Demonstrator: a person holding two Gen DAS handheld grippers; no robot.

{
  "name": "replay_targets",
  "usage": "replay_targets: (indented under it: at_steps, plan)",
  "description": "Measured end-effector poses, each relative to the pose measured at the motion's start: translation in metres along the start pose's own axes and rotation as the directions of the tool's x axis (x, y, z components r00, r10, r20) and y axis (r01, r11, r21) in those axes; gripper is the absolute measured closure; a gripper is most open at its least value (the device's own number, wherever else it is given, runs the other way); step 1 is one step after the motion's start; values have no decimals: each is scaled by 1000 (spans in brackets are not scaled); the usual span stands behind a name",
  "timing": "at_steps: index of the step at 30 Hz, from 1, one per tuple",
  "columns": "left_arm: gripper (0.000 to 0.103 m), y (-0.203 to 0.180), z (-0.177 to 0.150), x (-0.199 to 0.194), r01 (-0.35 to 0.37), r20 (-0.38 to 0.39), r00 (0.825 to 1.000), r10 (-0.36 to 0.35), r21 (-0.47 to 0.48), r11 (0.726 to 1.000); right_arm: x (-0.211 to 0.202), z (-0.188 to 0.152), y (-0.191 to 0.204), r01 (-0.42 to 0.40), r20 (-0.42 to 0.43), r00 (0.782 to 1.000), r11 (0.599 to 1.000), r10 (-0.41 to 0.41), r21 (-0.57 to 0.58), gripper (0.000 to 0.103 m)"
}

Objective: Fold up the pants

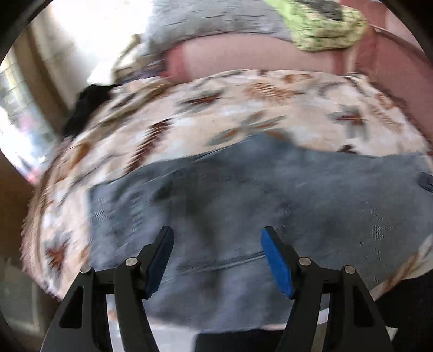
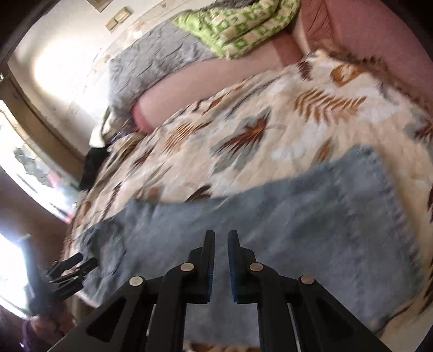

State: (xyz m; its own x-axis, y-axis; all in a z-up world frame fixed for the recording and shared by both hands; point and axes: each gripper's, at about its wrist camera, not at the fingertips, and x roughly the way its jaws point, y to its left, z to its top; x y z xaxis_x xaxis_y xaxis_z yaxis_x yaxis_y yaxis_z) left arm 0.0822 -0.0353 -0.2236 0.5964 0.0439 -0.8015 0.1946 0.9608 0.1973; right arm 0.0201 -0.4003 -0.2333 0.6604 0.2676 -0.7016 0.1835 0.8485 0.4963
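Observation:
Light blue jeans (image 1: pixel 243 195) lie spread flat on a leaf-patterned cream blanket (image 1: pixel 216 113), blurred by motion. My left gripper (image 1: pixel 217 238) is open above the jeans' near edge, holding nothing. In the right wrist view the jeans (image 2: pixel 297 216) lie across the blanket (image 2: pixel 243 121). My right gripper (image 2: pixel 221 238) hovers over the jeans with its pads almost together and nothing between them. The left gripper (image 2: pixel 81 264) shows at the jeans' left end.
A pink sofa back (image 2: pixel 365 24) runs behind the blanket. A green patterned cloth (image 2: pixel 238 24) and a grey cover (image 2: pixel 151 62) lie on it. A dark garment (image 2: pixel 92 165) sits at the blanket's far left. Bright windows are at left.

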Motion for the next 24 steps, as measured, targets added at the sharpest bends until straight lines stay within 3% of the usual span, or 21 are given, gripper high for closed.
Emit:
replay_targets:
  at_steps: [5,8,12,15,18,20,24]
  plan:
    - [34,72,-25,21,-162,-84,985,150,-162,973,20,-24,23,-55,-96,994,998,53,-24,91]
    - [34,100,-33,35,-199,-126,977,174,-224,954,34,-30,40,-74,-127,990,996,67,-57,91]
    - [32,103,-38,54,-238,-132,968,213,-212,948,54,-36,51,-70,-178,982,995,57,-65,91]
    - [32,91,-36,51,-303,-117,950,289,-138,943,79,-44,52,-2,-251,968,995,-22,-96,91]
    - [33,90,-28,38,-258,-102,965,243,-165,952,71,-42,57,-5,-228,973,991,-25,-133,91]
    - [33,86,-21,22,-209,-65,978,200,-187,960,55,-39,55,-4,-162,987,992,-17,-128,91]
    - [32,60,1,-22,-175,43,982,185,-166,971,16,-24,45,-48,-3,999,995,48,-91,91]
